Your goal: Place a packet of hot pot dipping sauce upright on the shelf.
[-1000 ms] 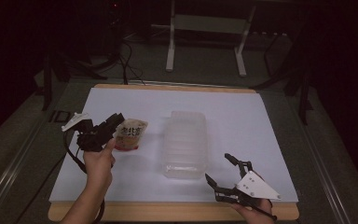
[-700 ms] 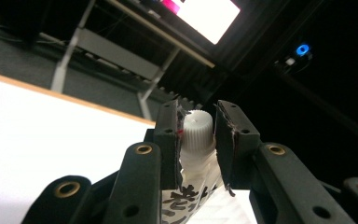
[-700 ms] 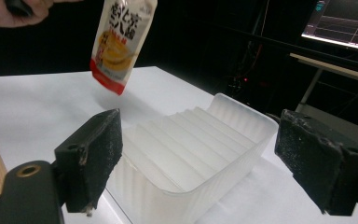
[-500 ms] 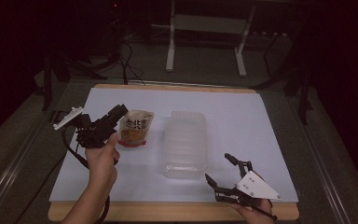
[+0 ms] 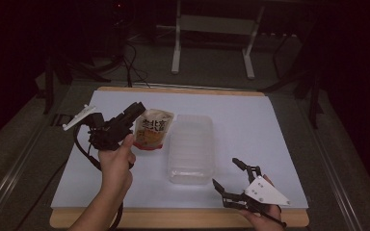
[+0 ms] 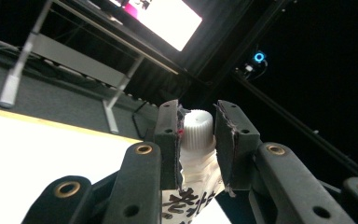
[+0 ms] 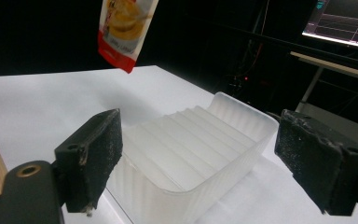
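Above the counter (image 5: 270,125), the left gripper (image 5: 137,111) grips a spouted food pouch (image 5: 152,130) by its neck, just left of the clear plastic bin (image 5: 191,147). Likely next: carry it over and lower it in. The right gripper (image 5: 231,180) rests spread wide.

Dark room, grey floor (image 5: 212,72), white-legged stand (image 5: 212,29), lit screen (image 6: 168,18).

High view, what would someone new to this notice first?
Probably the printed spouted pouch, held off the white table by the left gripper, whose jaws pinch it just below its white cap. Next, the clear ribbed tray beside it, mid-table, with the right gripper open near the front edge.
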A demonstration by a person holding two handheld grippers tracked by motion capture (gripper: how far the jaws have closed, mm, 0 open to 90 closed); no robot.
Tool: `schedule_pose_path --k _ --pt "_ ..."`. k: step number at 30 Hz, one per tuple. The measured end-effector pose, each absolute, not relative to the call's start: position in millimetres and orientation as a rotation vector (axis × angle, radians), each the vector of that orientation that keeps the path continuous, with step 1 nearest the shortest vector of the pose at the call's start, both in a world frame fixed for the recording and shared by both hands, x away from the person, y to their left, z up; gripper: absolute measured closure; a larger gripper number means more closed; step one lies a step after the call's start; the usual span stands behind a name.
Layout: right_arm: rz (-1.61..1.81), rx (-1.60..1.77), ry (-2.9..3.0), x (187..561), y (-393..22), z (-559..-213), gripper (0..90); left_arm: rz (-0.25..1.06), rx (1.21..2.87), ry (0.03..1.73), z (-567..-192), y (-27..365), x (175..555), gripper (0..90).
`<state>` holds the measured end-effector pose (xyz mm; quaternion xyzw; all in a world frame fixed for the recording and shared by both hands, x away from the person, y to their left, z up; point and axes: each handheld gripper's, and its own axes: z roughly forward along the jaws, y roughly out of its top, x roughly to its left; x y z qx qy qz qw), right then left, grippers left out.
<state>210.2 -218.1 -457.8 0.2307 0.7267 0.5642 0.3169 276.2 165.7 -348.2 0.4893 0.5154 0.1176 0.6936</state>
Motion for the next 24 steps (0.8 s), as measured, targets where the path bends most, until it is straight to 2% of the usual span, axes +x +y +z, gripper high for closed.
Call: schedule_pose_path --k 12,24 --pt "1.475 0.601 1.916 211.0 -218.4 -458.2 15.1 0.21 1.082 1.088 -337.7 136.8 278.9 72.7" --pt "1.48 0.598 1.906 210.7 -220.1 -456.8 15.1 0.104 1.031 1.053 -348.2 106.3 287.3 72.7"
